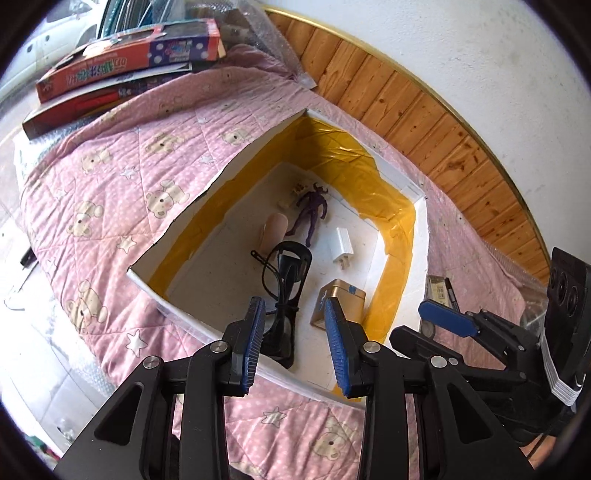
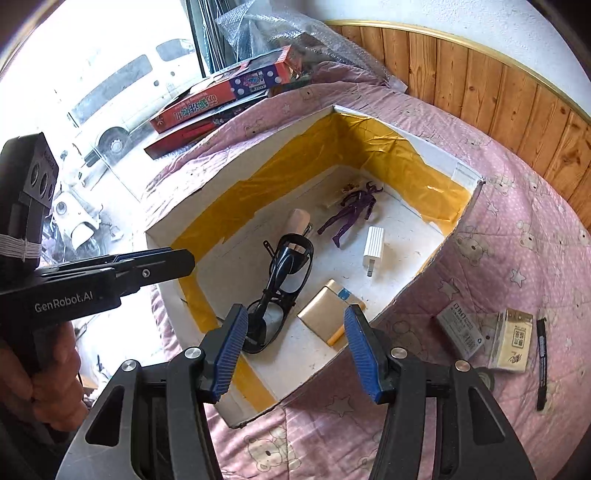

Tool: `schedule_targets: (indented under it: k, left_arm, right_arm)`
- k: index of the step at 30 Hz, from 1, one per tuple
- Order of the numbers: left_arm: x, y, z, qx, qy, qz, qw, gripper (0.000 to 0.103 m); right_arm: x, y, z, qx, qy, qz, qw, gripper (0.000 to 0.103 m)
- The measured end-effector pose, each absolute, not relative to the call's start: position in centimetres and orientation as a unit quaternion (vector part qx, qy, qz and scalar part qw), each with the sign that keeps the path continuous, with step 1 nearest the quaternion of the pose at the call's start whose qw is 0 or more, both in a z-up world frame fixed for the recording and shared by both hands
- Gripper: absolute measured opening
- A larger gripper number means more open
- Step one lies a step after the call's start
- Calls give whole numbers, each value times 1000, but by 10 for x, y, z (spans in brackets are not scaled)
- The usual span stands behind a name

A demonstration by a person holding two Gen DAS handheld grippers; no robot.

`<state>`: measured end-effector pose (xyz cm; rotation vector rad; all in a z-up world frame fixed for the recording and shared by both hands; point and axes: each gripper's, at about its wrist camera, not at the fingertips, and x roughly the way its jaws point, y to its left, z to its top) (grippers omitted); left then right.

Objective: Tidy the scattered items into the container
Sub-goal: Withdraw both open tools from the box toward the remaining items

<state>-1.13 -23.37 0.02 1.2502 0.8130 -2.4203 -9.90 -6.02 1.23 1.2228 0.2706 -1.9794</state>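
A white box lined with yellow tape sits on the pink bear quilt. Inside lie black glasses, a gold box, a white charger, a purple figure and a beige tube. My left gripper is open and empty above the box's near edge. My right gripper is open and empty over the box. On the quilt to the right lie a grey packet, a tissue pack and a black pen.
Red game boxes are stacked at the quilt's far end by bubble wrap and a window. A wood-panelled wall runs along the right side.
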Motion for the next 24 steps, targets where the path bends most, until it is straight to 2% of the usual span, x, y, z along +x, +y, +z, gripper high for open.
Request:
schedule_targets:
  k: [16,24]
  left_arm:
    - [26,-200,20,402,221,-875,154,35]
    - [48,-170,23,379,188,-898,123,35]
  right_arm:
    - [-30,-42,16,448,25,-803,392,56]
    - [-3,-18,4,438,-37,-811,386,56]
